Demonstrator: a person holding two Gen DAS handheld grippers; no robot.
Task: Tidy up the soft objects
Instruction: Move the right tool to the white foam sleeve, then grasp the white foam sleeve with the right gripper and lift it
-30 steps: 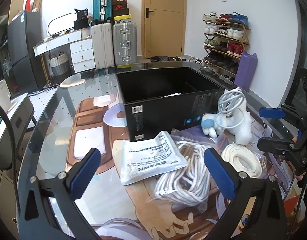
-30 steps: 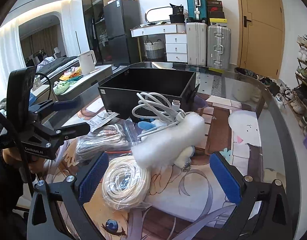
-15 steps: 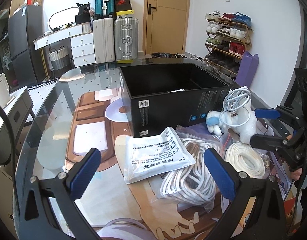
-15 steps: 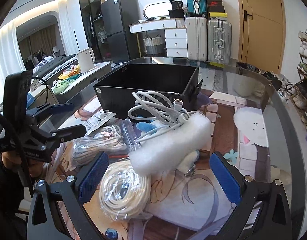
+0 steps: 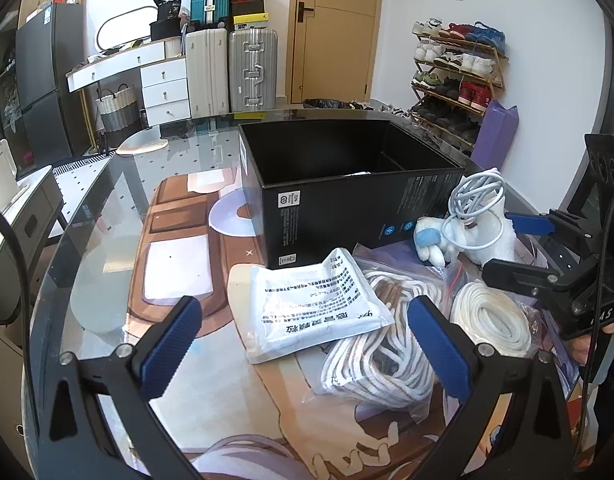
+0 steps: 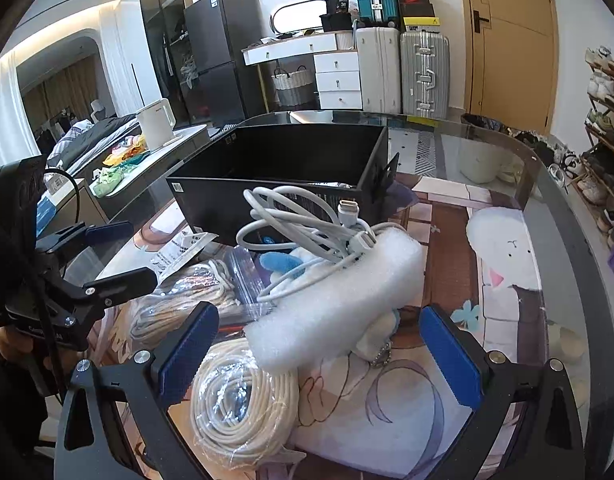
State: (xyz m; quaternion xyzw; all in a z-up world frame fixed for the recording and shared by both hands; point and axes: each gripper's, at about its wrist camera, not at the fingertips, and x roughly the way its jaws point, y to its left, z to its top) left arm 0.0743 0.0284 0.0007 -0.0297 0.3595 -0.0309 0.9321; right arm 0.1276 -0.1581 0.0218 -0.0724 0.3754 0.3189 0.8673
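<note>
Sitting on the glass table [image 5: 107, 240], a black cardboard box [image 5: 331, 216] stands open-topped at the far middle; something pale shows low inside near its right wall, too little of it to name. Near and left of everything, the left gripper [image 5: 303, 344] hovers with its blue pads spread wide, holding nothing. Between those pads lies a flat white packet printed with text [image 5: 319, 308], resting partly on a clear plastic bag of coiled white rope [image 5: 383, 344] that sits just to its right. Further right, a second bagged coil of cream cord [image 5: 491, 320] lies beside the rope bag, touching it. Beyond these, close against the box's near right corner, a white and blue plush toy [image 5: 431, 240] lies under a roll of white foam wrap [image 6: 339, 296]. A bundled white charging cable [image 6: 303, 220] rests on top of the foam and the toy, and its plug end points up.

From the right wrist view, the right gripper [image 6: 319, 352] also has its blue pads set wide apart, gripping nothing, with the foam roll and the cream cord coil lying between and just ahead of them. At the far left, a white kettle [image 6: 155, 124] stands on a side counter. A printed cartoon mat [image 6: 503, 264] lies beneath the glass.
</note>
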